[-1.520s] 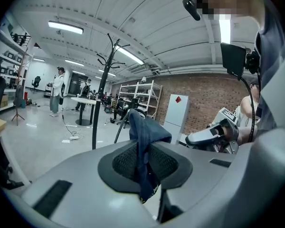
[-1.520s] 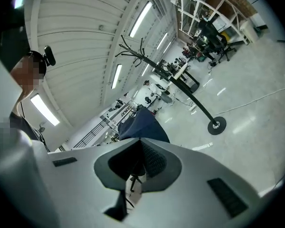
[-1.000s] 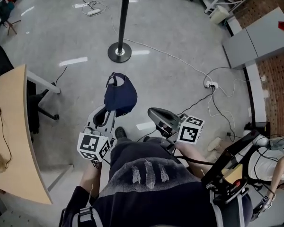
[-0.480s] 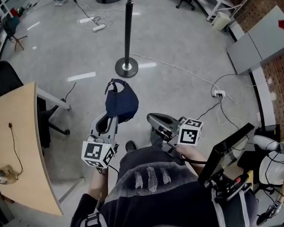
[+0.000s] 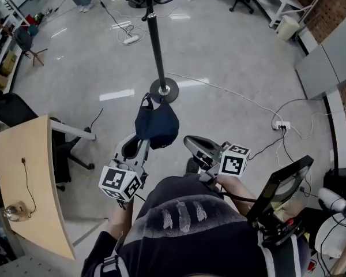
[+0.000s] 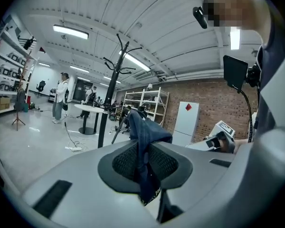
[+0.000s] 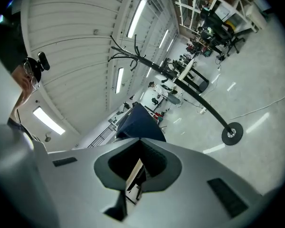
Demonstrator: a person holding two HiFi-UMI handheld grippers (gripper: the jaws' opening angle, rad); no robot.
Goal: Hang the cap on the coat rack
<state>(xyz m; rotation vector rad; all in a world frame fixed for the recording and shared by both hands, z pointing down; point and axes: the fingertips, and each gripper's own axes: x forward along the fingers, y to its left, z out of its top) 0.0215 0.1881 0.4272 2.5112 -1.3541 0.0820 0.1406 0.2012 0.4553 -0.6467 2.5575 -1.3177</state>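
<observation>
Grey floor (image 5: 230, 56): polished concrete. The stretch between the person and the rack has shrunk over the last second, so the walk-up is closing.
Coat rack (image 5: 155, 39): a black pole on a round base (image 5: 164, 89). The base was well apart from the cap a second ago and now shows just past it in the head view. In the left gripper view, the hooks (image 6: 118, 56) branch out high above the cap.
Meaning for the task: the approach looks nearly done. Nothing is hung yet, and raising the cap to a hook is probably what remains.
Cap (image 5: 156, 126): navy cloth, carried in the air over the floor in front of the person. The crown sags soft and the back strap arches toward the rack.
Left tongs (image 5: 144, 144): pinching a fold of the cap, grip unchanged.
Right tongs (image 5: 189, 141): pressed nearly together with nothing between them, near the cap but apart from it.
</observation>
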